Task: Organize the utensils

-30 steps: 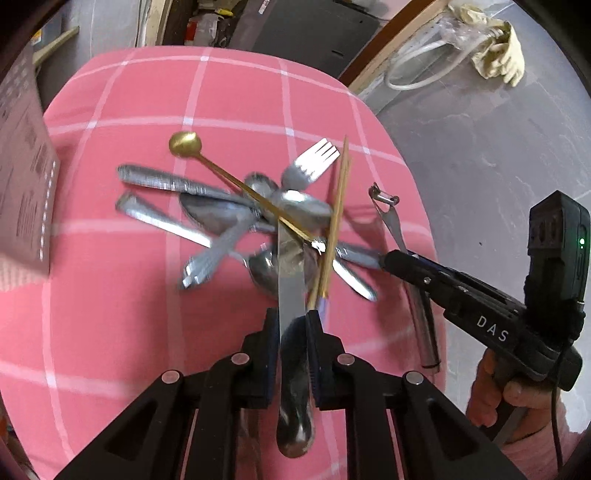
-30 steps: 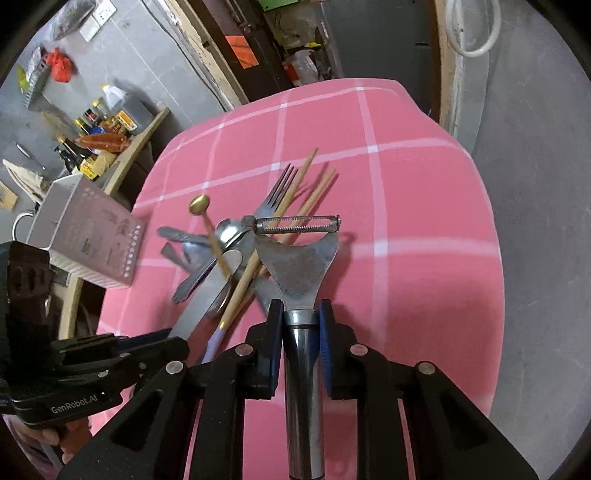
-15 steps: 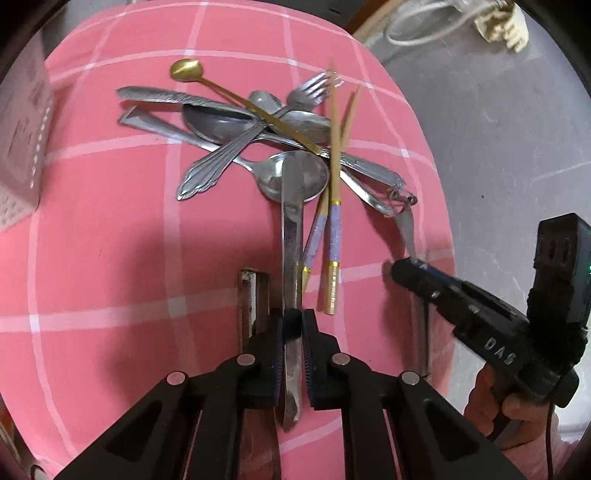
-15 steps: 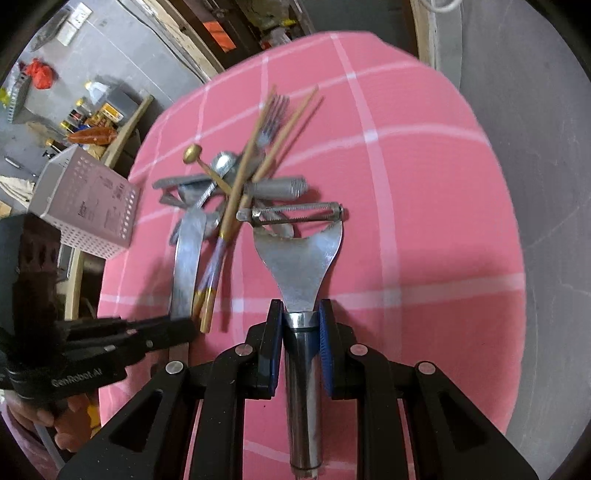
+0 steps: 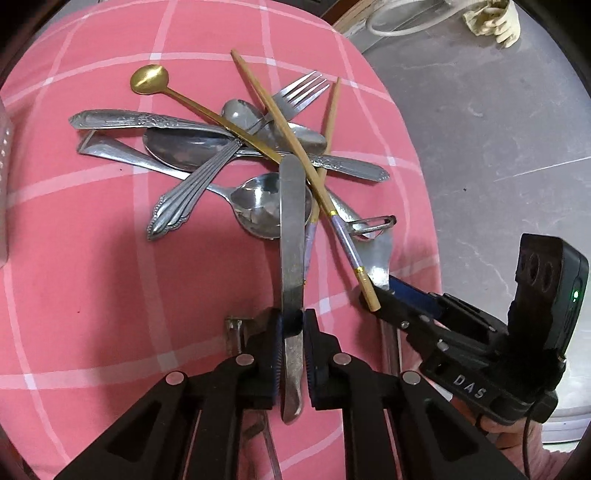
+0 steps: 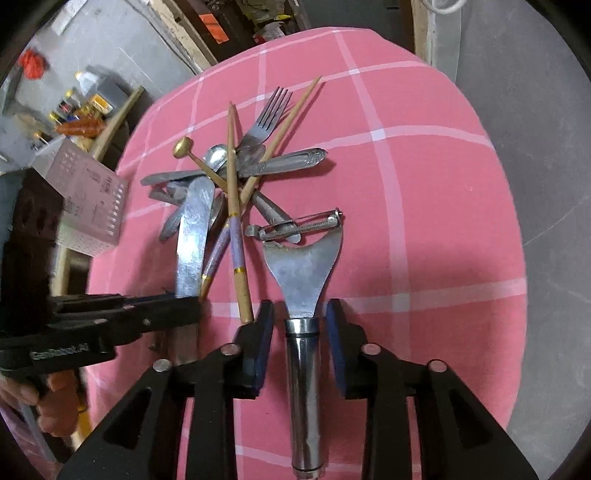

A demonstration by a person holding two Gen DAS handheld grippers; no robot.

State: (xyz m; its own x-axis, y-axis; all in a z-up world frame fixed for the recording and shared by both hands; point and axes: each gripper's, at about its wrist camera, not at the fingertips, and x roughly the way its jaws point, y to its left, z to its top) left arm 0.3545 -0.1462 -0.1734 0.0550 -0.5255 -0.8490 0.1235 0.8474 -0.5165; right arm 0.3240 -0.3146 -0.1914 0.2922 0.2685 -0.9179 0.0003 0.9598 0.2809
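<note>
utensils [image 5: 236, 147] lie heaped on the pink worktop [image 5: 92, 277]; right gripper [image 6: 299, 314] fingers have just parted off the peeler [image 6: 303, 266], freeing it, while left gripper [image 5: 293, 325] stays clamped on the knife [image 5: 291, 229].

Steel knife [image 5: 291, 236] over tangled utensil pile [image 5: 236, 147].

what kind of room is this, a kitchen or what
Probably a garage or storeroom rather than a kitchen. The pink checked cloth covers a small table on a bare grey concrete floor, with timber planks and cluttered bottles and cans against the wall behind.
</note>
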